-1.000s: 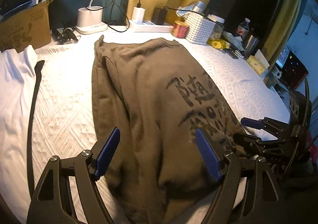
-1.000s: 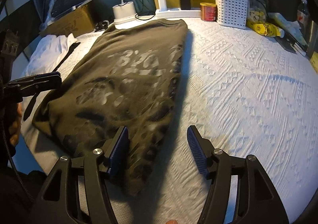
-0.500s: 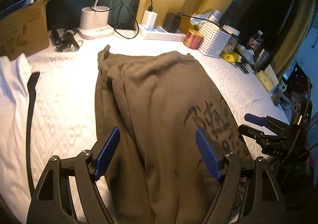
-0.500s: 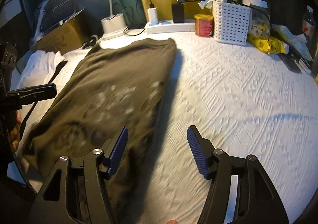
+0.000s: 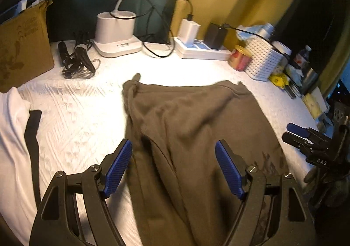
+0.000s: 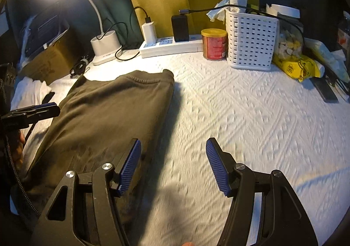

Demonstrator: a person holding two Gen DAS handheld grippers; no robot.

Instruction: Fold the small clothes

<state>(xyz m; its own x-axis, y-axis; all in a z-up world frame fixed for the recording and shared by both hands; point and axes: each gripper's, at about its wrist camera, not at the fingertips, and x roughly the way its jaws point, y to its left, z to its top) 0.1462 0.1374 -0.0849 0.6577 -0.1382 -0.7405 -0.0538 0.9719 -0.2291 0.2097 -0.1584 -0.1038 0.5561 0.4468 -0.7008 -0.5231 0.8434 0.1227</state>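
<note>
An olive-brown shirt (image 5: 192,128) lies lengthwise on the white textured bed cover (image 5: 83,119), folded into a long strip with dark print near its lower right. My left gripper (image 5: 174,158) hovers open above the shirt's middle, nothing between its blue pads. In the right wrist view the same shirt (image 6: 109,119) lies at the left. My right gripper (image 6: 174,158) stands open over the shirt's right edge and the bare cover, holding nothing. Each gripper shows in the other's view: the right gripper (image 5: 306,136) at the right edge, the left gripper (image 6: 32,112) at the left edge.
A white garment (image 5: 11,136) with a black strap (image 5: 32,136) lies at the left. Along the far edge stand a cardboard box (image 5: 21,49), a lamp base (image 5: 116,34), a power strip (image 5: 201,49), a red tin (image 6: 214,45), a white basket (image 6: 251,42) and yellow packets (image 6: 293,66).
Both grippers have moved forward along the shirt toward its far end; the printed part has slipped down in both views. Neither pair of jaws changed its width.
</note>
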